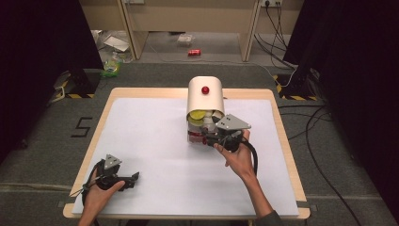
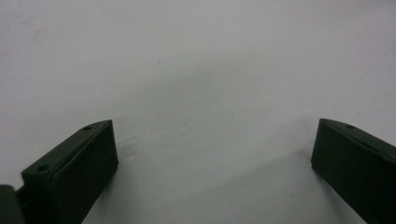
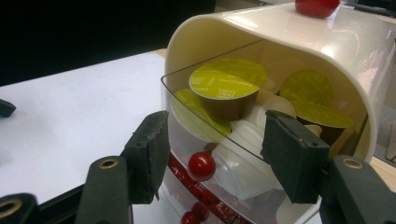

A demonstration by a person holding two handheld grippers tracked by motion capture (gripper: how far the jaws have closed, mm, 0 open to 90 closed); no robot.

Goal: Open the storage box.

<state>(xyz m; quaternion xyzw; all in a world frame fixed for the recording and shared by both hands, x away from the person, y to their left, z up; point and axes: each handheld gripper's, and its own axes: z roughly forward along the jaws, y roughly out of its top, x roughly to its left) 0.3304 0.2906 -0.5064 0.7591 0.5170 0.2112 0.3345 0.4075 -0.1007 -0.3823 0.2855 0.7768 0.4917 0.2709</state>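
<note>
Right hand-held gripper (image 3: 215, 154) spread at cream curved-top plastic capsule dispenser (image 1: 205, 96), far centre; left hand-held gripper (image 1: 133, 179) spread, near-left on white bench (image 1: 155, 141).

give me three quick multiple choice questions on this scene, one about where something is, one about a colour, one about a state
1. Where does the capsule holder stand on the table?
A. near the far edge, right of centre
B. at the near left corner
C. on the floor beyond the table

2. What colour is the knob on top of the holder?
A. blue
B. red
C. green

3. How are the left tongs?
A. shut on a capsule
B. shut on nothing
C. open, with bare table between the jaws

Answers:
1. A: the high view shows it toward the far edge, a little right of the middle.
2. B: the round knob shows red on the cream hood, in the high view and in the right gripper view.
3. C: in the left gripper view the jaws stand wide apart over the white surface.
</note>
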